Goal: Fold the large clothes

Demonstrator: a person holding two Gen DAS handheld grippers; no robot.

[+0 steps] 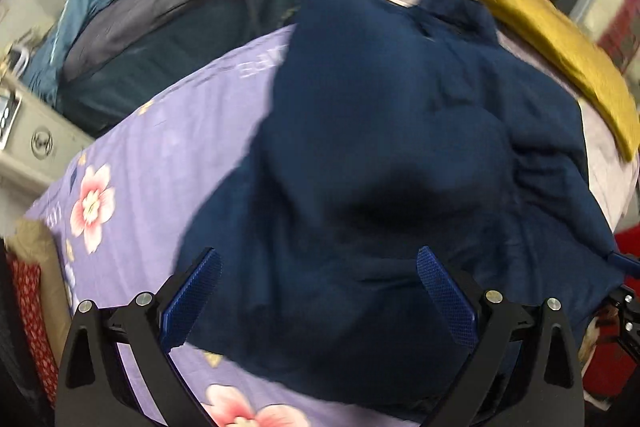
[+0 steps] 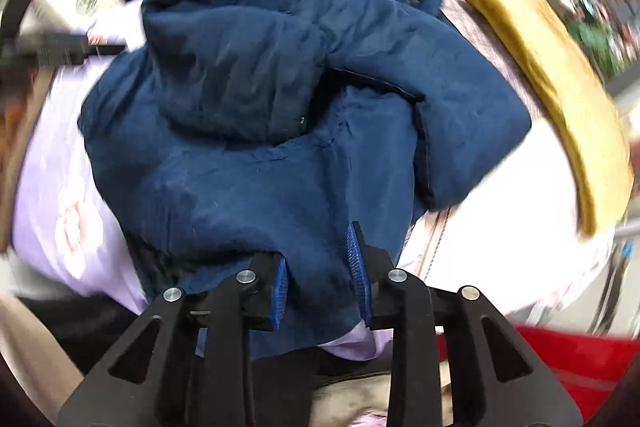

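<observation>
A large navy blue padded jacket (image 1: 380, 131) lies crumpled on a lilac flowered bedsheet (image 1: 168, 131). My left gripper (image 1: 320, 275) is wide open and hovers just above the jacket's near part, holding nothing. In the right wrist view the jacket (image 2: 260, 115) is bunched, with a sleeve folded across its middle. My right gripper (image 2: 320, 259) has its blue pads (image 2: 356, 263) partly closed on either side of the jacket's near hem, with fabric lying between them. Whether the pads pinch the fabric is unclear.
A folded mustard-yellow cloth (image 1: 560, 59) lies on the bed at the far right, also in the right wrist view (image 2: 552, 79). A heap of grey and teal bedding (image 1: 168, 7) sits beyond the bed. A white appliance (image 1: 28, 131) stands at the left. Red fabric (image 2: 560, 359) is at the lower right.
</observation>
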